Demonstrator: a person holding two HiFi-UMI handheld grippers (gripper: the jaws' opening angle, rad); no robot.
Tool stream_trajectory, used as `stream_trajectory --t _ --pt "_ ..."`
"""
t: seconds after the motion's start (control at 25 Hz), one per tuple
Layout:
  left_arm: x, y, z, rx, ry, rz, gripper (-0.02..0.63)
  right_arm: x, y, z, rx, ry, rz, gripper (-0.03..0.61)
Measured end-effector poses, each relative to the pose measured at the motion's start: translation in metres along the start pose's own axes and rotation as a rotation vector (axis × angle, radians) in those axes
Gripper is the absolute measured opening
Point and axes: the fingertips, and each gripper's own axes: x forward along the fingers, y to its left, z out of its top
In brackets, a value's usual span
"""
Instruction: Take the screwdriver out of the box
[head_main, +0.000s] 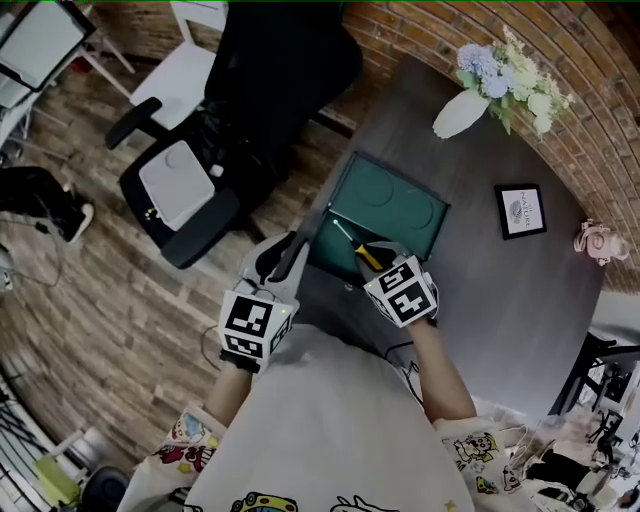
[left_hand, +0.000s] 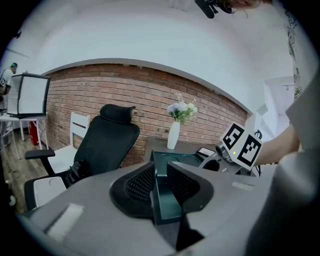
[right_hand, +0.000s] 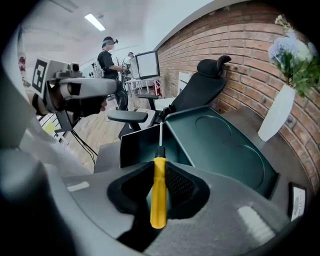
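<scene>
A dark green box (head_main: 400, 215) lies open on the dark table (head_main: 500, 300). My right gripper (head_main: 375, 262) is shut on the yellow handle of a screwdriver (head_main: 358, 248), whose thin shaft points out over the box's near corner. In the right gripper view the screwdriver (right_hand: 159, 190) stands straight between the pads, above the box (right_hand: 220, 145). My left gripper (head_main: 290, 255) is at the box's left side, shut on its raised flap (head_main: 312, 238). The left gripper view shows that green flap (left_hand: 162, 205) edge-on between the pads of the left gripper (left_hand: 160, 185).
A white vase of flowers (head_main: 462, 112) and a small framed picture (head_main: 520, 210) stand on the table beyond the box. A black office chair (head_main: 260, 90) is close to the table's left edge. People stand far off in the room (right_hand: 107, 55).
</scene>
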Motion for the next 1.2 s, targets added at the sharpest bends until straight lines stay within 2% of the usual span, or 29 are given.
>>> stream_trajectory --t 0.56,0.88,1.2 --pt "0.005 -0.022 0.031 0.088 -0.048 -0.080 0.077 -0.075 -0.028 0.010 0.105 -0.170 -0.153 0.075" --pt "0.025 -0.050 0.054 0.151 -0.076 -0.182 0.077 -0.137 -0.050 0.011 0.200 -0.314 -0.289 0.075" --pt "0.038 -0.082 0.083 0.168 -0.110 -0.298 0.074 -0.196 -0.064 -0.002 0.324 -0.478 -0.411 0.075"
